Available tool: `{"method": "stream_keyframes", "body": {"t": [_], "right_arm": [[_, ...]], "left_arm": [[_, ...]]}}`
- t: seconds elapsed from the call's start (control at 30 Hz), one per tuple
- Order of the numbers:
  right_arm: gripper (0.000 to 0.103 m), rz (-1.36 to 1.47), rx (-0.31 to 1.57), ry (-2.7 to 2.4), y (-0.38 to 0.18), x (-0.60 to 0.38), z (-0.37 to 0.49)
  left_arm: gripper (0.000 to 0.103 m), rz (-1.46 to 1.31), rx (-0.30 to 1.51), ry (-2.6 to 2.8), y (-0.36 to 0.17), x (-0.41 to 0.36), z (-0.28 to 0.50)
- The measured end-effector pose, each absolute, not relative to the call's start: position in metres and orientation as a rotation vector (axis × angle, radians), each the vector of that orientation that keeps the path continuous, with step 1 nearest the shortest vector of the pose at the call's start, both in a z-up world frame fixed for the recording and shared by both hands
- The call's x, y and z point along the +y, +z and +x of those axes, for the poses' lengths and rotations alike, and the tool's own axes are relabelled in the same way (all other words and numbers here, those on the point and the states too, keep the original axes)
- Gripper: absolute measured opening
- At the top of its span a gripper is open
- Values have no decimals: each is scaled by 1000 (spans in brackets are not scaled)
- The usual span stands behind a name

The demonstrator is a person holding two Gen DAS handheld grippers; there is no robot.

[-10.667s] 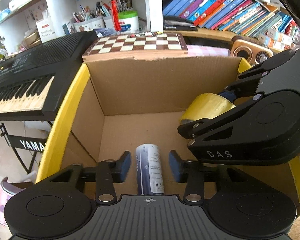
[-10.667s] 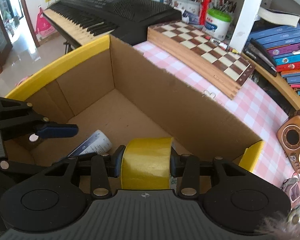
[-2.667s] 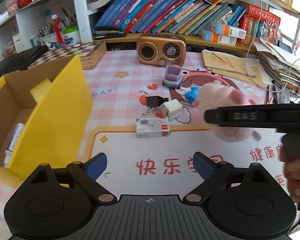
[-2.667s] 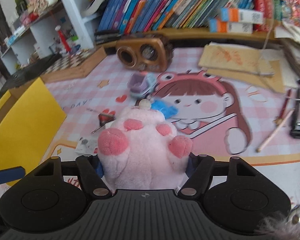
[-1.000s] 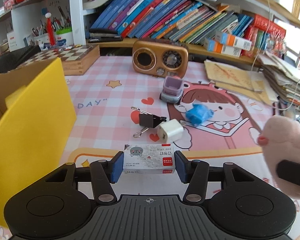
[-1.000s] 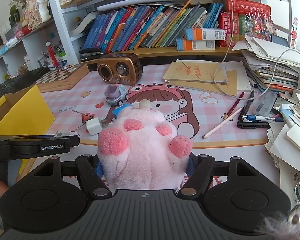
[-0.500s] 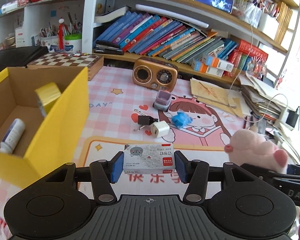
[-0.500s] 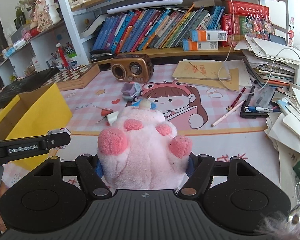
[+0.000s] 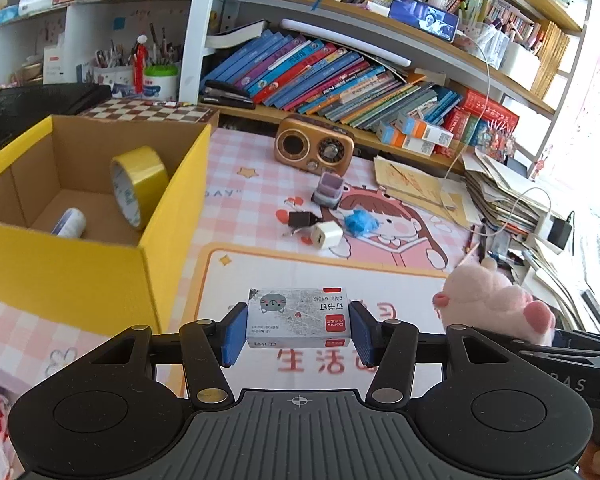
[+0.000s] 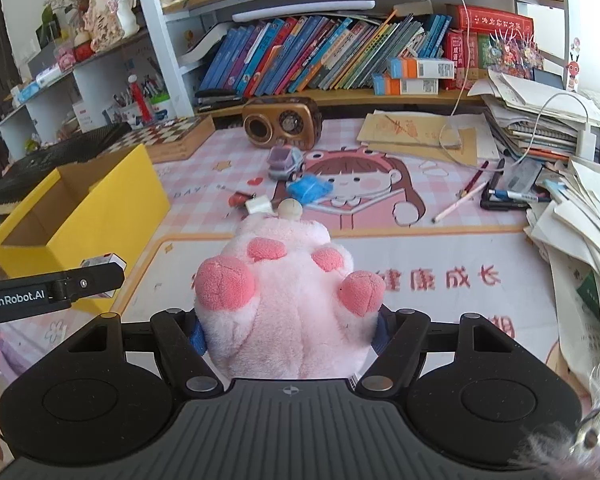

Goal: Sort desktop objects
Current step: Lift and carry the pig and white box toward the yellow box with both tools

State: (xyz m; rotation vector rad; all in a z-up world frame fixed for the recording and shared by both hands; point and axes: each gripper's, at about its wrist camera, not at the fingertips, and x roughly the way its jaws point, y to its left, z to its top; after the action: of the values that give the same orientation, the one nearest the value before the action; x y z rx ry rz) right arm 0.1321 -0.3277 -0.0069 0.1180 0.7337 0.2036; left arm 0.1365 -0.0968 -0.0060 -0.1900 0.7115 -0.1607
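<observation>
Two views, one moment. Left wrist view: left gripper (image 9: 298,332) clamps staple box (image 9: 298,317) between blue pads, raised above desk mat (image 9: 380,280); yellow cardboard box (image 9: 80,268) at left holds tape roll (image 9: 138,184) and small bottle (image 9: 69,222). Right wrist view: right gripper (image 10: 288,330) closed on pink plush toy (image 10: 284,300), above mat; yellow box to left; charger (image 10: 258,204), toy car (image 10: 286,162), radio (image 10: 282,122) beyond.

Right jaws mostly hidden behind pink plush toy (image 10: 288,304).
</observation>
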Motion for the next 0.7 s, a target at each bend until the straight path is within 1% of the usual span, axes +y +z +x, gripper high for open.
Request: {"method": "stream_keyframes", "body": {"t": [0.7], "right_arm": [[69, 112, 744, 182, -1, -252, 53]], "left_arm": [[52, -203, 718, -201, -3, -27, 63]]}}
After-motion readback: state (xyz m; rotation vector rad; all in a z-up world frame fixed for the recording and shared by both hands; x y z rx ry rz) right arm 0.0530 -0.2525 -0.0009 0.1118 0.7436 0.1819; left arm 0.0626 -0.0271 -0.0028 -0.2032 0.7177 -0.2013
